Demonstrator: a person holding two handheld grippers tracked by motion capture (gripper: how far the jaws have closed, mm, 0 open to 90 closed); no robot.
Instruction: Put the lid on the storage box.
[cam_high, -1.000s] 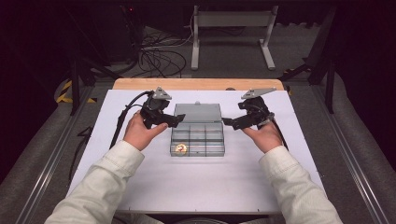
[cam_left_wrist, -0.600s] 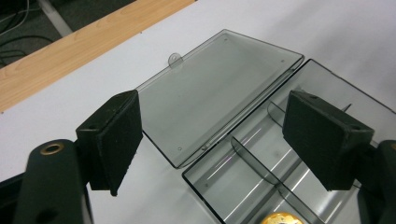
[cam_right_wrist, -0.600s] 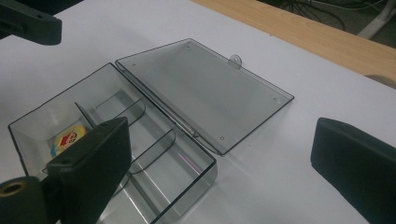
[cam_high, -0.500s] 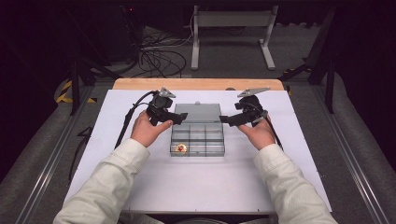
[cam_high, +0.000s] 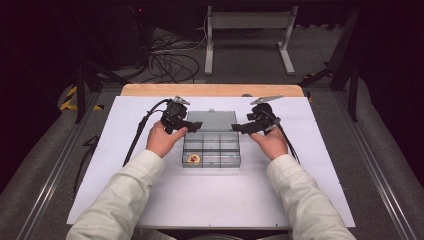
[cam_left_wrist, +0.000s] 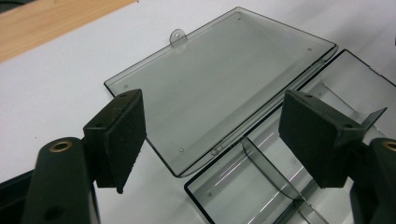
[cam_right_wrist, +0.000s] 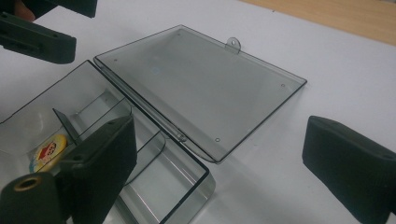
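**Both grippers at the open lid's two ends**

Task thing: smoky-grey clear plastic compartment box (cam_high: 211, 150), mid-table on the white table sheet (cam_high: 125, 175). Its flat hinged lid (cam_high: 212, 120) is swung fully open and lies flat on the sheet at 12 o'clock of the tray, joined along the hinge. Lid's long axis runs 9-to-3 across the table; small latch tab (cam_left_wrist: 177, 37) sits on the far edge, pointing to 12. A round yellow-red badge (cam_high: 193, 159) sits in the tray's near-left compartment, approx 7 o'clock of box centre.

Left gripper (cam_high: 192, 126): at the lid's 9 o'clock end, by the hinge corner. Jaws wide apart, have just been closing a little, nothing between the pads; in the left gripper view the lid corner and hinge lie beyond the gap, pads (cam_left_wrist: 122, 135) clear of the plastic.

Right gripper (cam_high: 240, 128): mirror spot at the 3 o'clock end. Jaws also wide, also just closing a bit, holding nothing; in the right gripper view the lid (cam_right_wrist: 201, 88) lies ahead, one pad (cam_right_wrist: 107, 163) over the tray's end compartment.

Key relation: lid lies inboard of each gripper, left sees it toward 3, right toward 9. Both abt equally near; neither touching as far as I can tell. Judgement: closing the lid means lifting the far edge and swinging it toward 6 over the hinge.
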